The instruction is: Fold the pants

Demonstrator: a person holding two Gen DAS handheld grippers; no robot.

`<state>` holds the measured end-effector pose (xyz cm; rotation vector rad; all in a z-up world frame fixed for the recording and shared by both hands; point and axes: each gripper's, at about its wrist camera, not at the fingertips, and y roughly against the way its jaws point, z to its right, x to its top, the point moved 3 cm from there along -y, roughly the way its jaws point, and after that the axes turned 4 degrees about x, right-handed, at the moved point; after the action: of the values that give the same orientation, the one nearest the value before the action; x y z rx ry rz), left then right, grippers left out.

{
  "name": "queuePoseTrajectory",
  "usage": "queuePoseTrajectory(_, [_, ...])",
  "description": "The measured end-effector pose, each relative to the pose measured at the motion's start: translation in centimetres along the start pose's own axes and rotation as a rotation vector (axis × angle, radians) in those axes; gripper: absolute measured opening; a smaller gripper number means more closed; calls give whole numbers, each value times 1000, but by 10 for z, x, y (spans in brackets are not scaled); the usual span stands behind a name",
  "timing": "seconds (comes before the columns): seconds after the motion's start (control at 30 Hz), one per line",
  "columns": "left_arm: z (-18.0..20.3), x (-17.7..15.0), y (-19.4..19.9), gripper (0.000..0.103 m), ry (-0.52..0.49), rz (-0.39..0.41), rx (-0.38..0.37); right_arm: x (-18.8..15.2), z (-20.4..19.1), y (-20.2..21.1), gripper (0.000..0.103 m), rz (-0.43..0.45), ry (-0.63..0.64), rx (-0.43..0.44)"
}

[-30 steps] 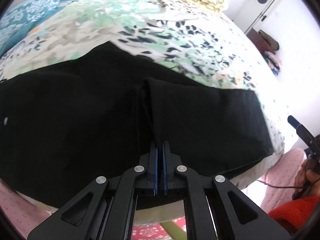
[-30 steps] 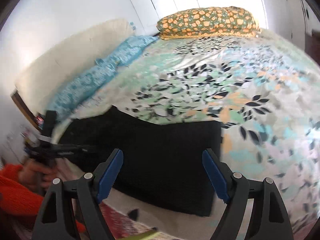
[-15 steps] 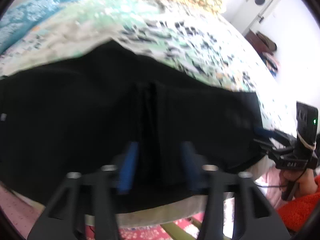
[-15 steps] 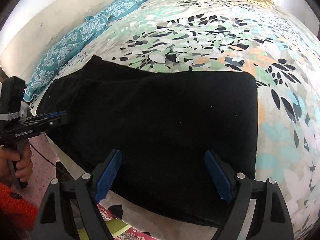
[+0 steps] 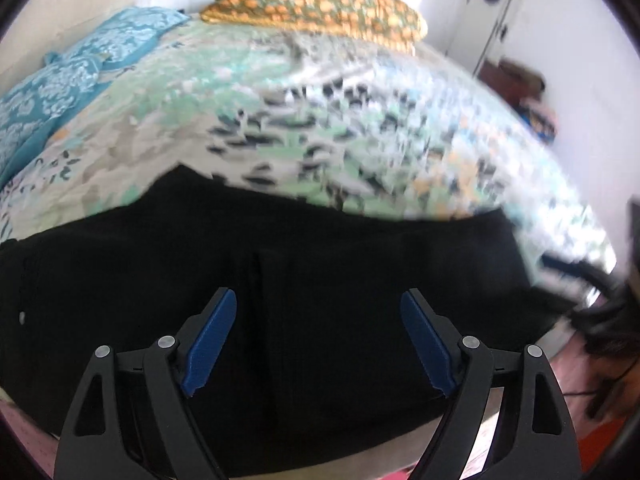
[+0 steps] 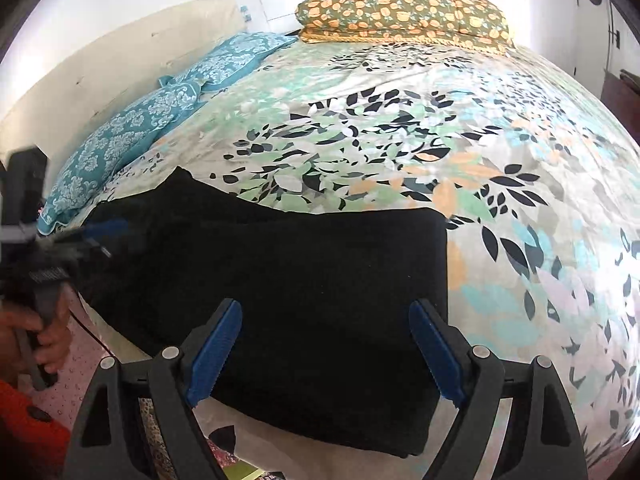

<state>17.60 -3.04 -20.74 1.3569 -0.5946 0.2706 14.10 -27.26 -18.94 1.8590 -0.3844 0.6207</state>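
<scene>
The black pants (image 5: 280, 280) lie flat along the near edge of the bed, folded over on themselves, with a vertical crease near the middle. They also show in the right wrist view (image 6: 300, 280), with a squared right end. My left gripper (image 5: 316, 340) is open and empty, just above the pants' near edge. My right gripper (image 6: 326, 350) is open and empty, over the right end of the pants. The left gripper also shows blurred at the left of the right wrist view (image 6: 80, 236). The right gripper shows blurred at the right of the left wrist view (image 5: 580, 276).
The bed has a leaf-print cover (image 6: 440, 140). Teal pillows (image 6: 160, 120) lie at the left and an orange-flowered pillow (image 6: 404, 16) at the far end. A white headboard (image 6: 120, 68) runs along the left. A door and clutter (image 5: 520, 80) stand at the right.
My left gripper was shut on the pants' crease a second ago; it has opened, let go and pulled back. My right gripper stayed open and moved in over the pants' right end.
</scene>
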Motion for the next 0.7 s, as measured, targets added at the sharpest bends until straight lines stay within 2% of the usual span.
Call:
queuePoseTrajectory(0.13, [2, -20, -19, 86, -30, -76, 25, 0, -3, 4, 85, 14, 33, -16])
queuePoseTrajectory(0.23, [1, -28, -25, 86, -56, -100, 51, -2, -4, -4, 85, -8, 40, -8])
queuePoseTrajectory(0.33, [1, -30, -28, 86, -71, -98, 64, -6, -6, -14, 85, -47, 31, 7])
queuePoseTrajectory(0.5, [-2, -31, -23, 86, -62, -87, 46, -6, -10, -11, 85, -31, 47, 6])
queuePoseTrajectory(0.7, [-14, -27, -12, 86, 10, -62, 13, -6, -7, -7, 85, -24, 32, -2])
